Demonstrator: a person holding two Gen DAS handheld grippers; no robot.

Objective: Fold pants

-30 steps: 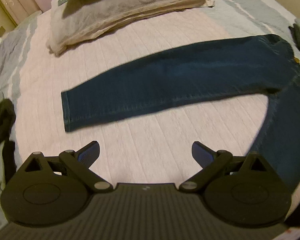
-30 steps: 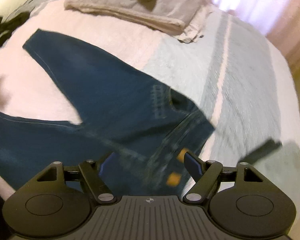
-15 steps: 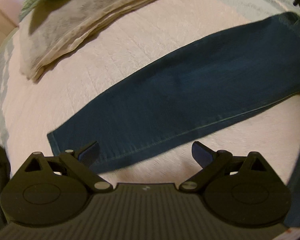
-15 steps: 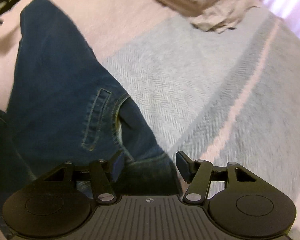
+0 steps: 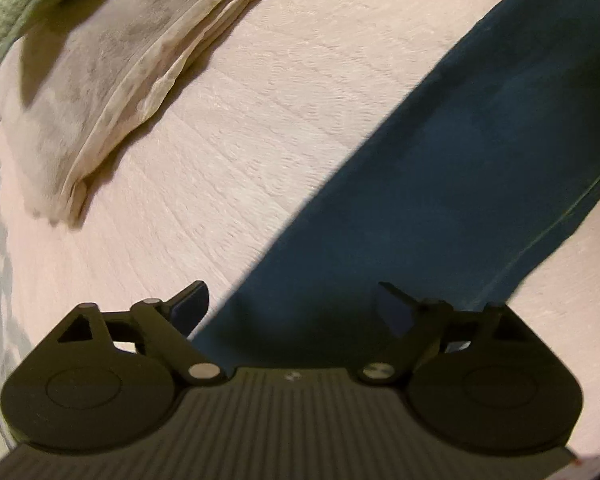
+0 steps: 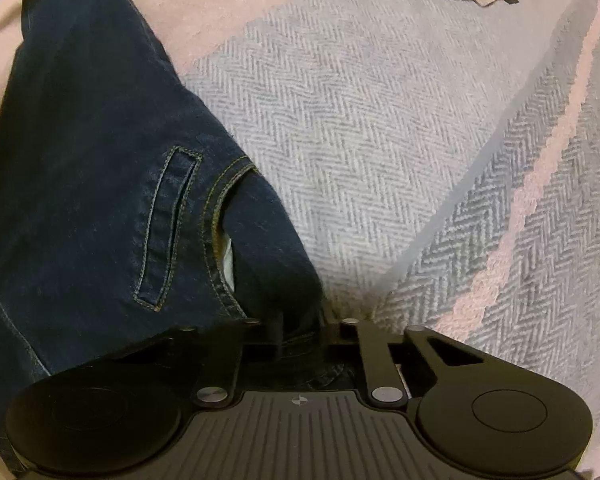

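Note:
Dark blue jeans lie flat on the bed. In the left wrist view one jeans leg (image 5: 480, 152) runs from the upper right down to its cuff end, which sits between the fingers of my left gripper (image 5: 296, 312); that gripper is open and low over the cloth. In the right wrist view the waist end of the jeans (image 6: 100, 184), with a front pocket (image 6: 220, 216), fills the left side. My right gripper (image 6: 300, 332) has its fingers drawn together on the waistband corner.
A beige folded blanket (image 5: 112, 72) with a green pillow (image 5: 16, 4) on it lies at the upper left of the pink bedspread (image 5: 268, 112). A grey herringbone cover (image 6: 400, 140) with a pink stripe spreads right of the waist.
My left gripper has come down and forward to the leg's cuff end, still open. My right gripper has dropped onto the waistband corner and shut on it.

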